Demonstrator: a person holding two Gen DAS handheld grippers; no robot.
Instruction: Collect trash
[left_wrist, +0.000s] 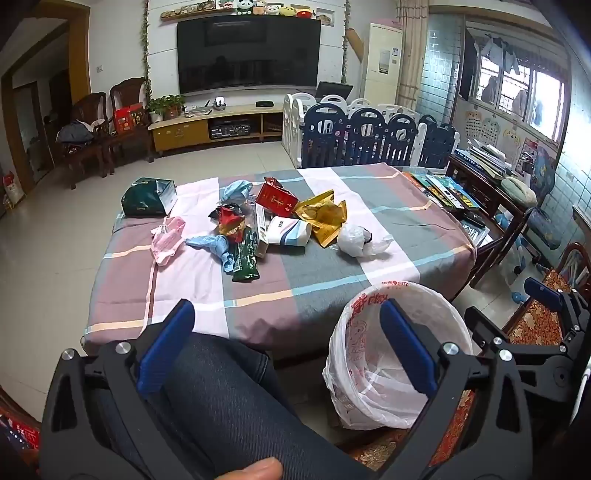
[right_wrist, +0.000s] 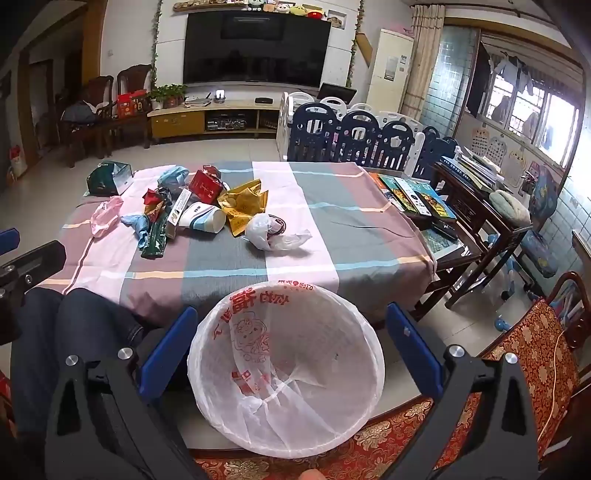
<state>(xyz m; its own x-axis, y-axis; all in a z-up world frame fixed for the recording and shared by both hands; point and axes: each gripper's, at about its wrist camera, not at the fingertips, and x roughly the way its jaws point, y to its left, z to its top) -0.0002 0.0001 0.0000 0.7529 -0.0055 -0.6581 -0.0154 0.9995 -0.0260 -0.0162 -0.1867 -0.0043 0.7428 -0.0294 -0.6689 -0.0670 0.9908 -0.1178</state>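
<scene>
The table (left_wrist: 332, 236), under a checked cloth (right_wrist: 317, 221) of pink, grey and mauve, carried a heap of litter at its far left. A green bag (left_wrist: 146, 199) lay at the far-left corner. Near it lay a pink wrapper (left_wrist: 168, 238), blue gloves (left_wrist: 214, 245), a green packet (left_wrist: 245, 258), a red box (left_wrist: 275, 199), a white cup (left_wrist: 290, 232) on its side and a gold bag (left_wrist: 327, 216). A crumpled white bag (left_wrist: 356, 240) lay just right of the heap. Books (right_wrist: 410, 195) lined the far-right edge.
</scene>
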